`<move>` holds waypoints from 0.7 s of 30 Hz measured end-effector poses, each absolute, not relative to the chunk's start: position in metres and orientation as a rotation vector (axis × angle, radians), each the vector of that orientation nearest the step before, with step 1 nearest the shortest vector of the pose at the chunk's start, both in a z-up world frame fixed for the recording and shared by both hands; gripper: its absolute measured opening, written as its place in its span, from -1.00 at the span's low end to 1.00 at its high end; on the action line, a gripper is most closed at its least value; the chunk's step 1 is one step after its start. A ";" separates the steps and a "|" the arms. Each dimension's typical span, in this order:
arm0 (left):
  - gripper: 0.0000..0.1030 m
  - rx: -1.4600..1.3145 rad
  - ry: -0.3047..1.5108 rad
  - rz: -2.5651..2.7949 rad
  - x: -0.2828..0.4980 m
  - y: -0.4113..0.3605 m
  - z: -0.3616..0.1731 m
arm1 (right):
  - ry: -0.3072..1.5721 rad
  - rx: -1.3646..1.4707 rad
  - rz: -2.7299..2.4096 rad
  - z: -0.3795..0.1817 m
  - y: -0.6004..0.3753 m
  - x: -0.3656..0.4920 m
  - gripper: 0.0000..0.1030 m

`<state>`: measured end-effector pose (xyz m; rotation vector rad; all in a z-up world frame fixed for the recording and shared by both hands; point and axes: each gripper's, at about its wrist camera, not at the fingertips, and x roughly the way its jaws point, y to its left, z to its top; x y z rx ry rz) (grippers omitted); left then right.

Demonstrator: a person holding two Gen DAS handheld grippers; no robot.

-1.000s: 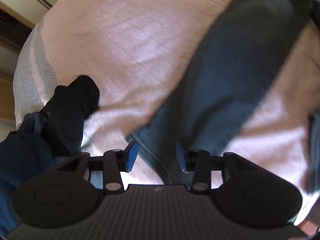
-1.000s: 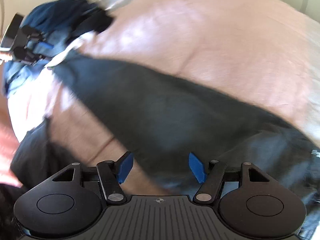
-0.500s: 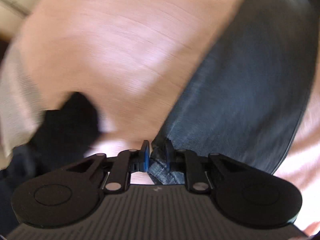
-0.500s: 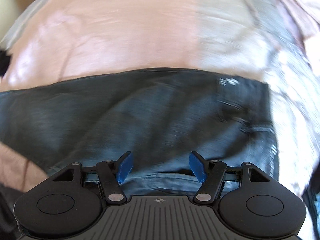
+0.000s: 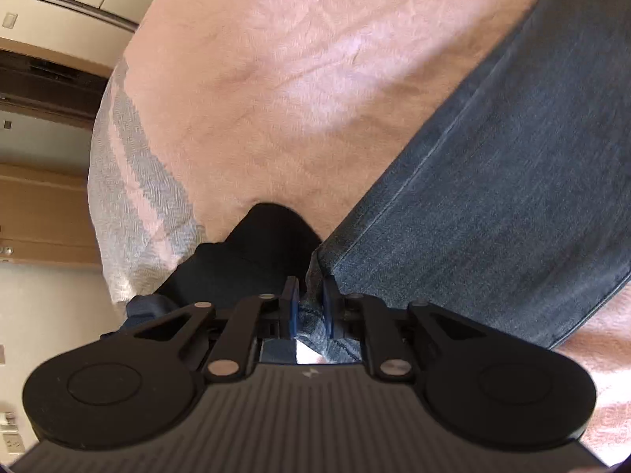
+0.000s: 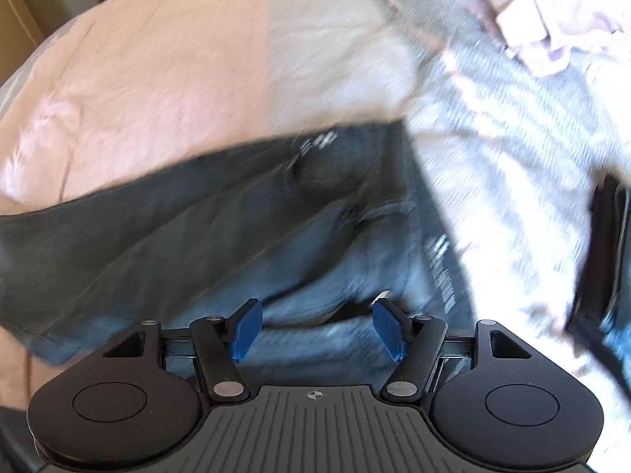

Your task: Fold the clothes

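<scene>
Dark blue jeans (image 5: 493, 181) lie stretched flat across the pink bedspread (image 5: 276, 79), hem end bunched and lifted, waistband end (image 6: 394, 213) spread with pockets showing.

The right gripper (image 6: 317, 329) is hanging wide open just over the blue jeans (image 6: 236, 236), which are lying flat across the pink blanket (image 6: 157, 79).

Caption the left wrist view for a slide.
Left tongs shut on the jeans hem, above a pink bedspread.
</scene>
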<state>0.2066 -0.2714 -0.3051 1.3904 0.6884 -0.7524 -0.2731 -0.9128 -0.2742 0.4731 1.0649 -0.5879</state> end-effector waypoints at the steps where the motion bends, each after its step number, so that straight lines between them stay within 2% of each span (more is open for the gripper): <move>1: -0.80 1.397 0.699 -0.743 0.205 -0.274 -0.308 | 1.051 0.470 -0.593 -0.274 -0.922 -0.274 0.30; 2: -0.80 1.414 0.702 -0.738 0.202 -0.276 -0.312 | 1.037 0.467 -0.598 -0.273 -0.930 -0.275 0.33; 4: -0.81 1.443 0.707 -0.726 0.194 -0.280 -0.317 | 0.994 0.479 -0.606 -0.276 -0.955 -0.269 0.53; 9: -0.81 1.456 0.729 -0.655 0.183 -0.284 -0.320 | 0.932 0.544 -0.605 -0.304 -1.024 -0.242 0.54; 14: -0.82 1.474 0.748 -0.616 0.176 -0.293 -0.324 | 0.975 0.591 -0.542 -0.336 -1.046 -0.242 0.53; 15: -0.83 1.472 0.746 -0.610 0.175 -0.296 -0.323 | 0.973 0.603 -0.531 -0.340 -1.048 -0.245 0.29; 16: -0.83 1.462 0.739 -0.603 0.174 -0.300 -0.321 | 0.970 0.611 -0.520 -0.342 -1.050 -0.249 -0.06; 20: -0.83 1.477 0.726 -0.572 0.177 -0.311 -0.320 | 0.934 0.586 -0.463 -0.317 -1.060 -0.251 -0.28; 21: -0.84 1.483 0.724 -0.564 0.178 -0.314 -0.320 | 0.911 0.578 -0.452 -0.310 -1.064 -0.249 -0.49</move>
